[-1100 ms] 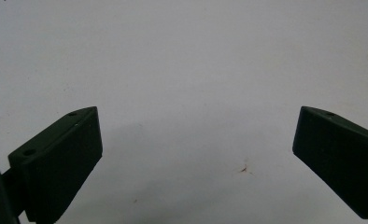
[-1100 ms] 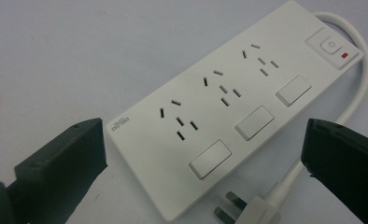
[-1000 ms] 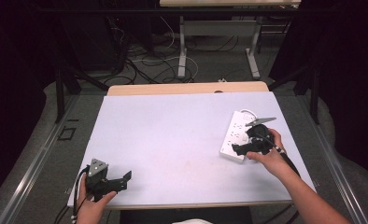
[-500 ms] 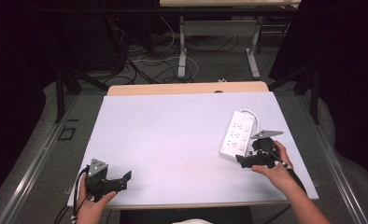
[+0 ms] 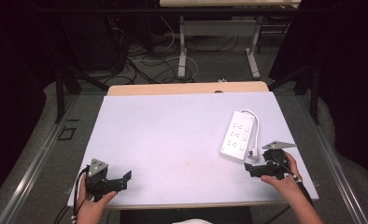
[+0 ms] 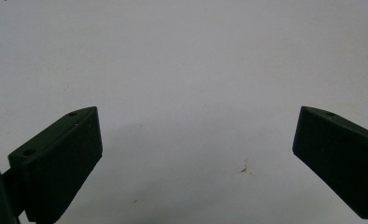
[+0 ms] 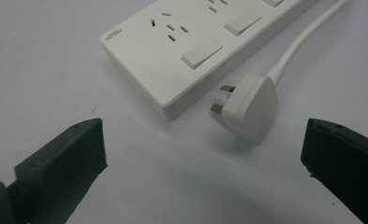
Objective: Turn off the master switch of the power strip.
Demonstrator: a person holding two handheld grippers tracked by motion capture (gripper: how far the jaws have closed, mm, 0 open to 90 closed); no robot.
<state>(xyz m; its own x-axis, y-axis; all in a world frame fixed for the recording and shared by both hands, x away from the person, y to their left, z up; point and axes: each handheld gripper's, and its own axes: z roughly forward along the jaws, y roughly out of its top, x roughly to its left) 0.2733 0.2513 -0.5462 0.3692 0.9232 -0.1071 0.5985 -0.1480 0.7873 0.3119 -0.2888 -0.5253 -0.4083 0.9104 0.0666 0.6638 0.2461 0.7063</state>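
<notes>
Both grippers stand with jaws spread wide and hold nothing.

**Left gripper** point(image 5: 119, 179)
- Location: near left corner of the table point(image 5: 173, 135), seen in the high view.
- Jaw state: fully apart. In the left gripper view point(image 6: 196, 163) the two black jaws sit at opposite edges of the picture with bare white tabletop between them.
- Contact: none visible between the jaws and any object. Whether the gripper body rests on the table cannot be told.
- Hand pose: the left hand point(image 5: 92, 205) grips the body from below and behind, forearm entering from the near edge. Jaws point right and slightly far.

**Right gripper** point(image 5: 250, 169)
- Location: near right part of the table, just near of the power strip point(image 5: 238, 135).
- Jaw state: fully apart. In the right gripper view point(image 7: 203, 158) the jaws frame the plug point(image 7: 250, 108) without touching it.
- Hand pose: the right hand point(image 5: 280, 179) wraps the body, forearm entering from the near right. Jaws point left.

**Power strip and plug**
- The white power strip lies flat on the right half of the table, long axis running near to far, its cable point(image 5: 252, 116) looping from the far end down its right side.
- The plug lies on the table just beside the near end of the strip.

**View differences**
- The right gripper view resolves detail lost in the high view: plug pins point(image 7: 222, 98) pointing toward the strip's side, rocker switches point(image 7: 201, 52), socket slots and a small printed label.
- The left gripper view adds small marks point(image 6: 245, 169) on the tabletop.
</notes>
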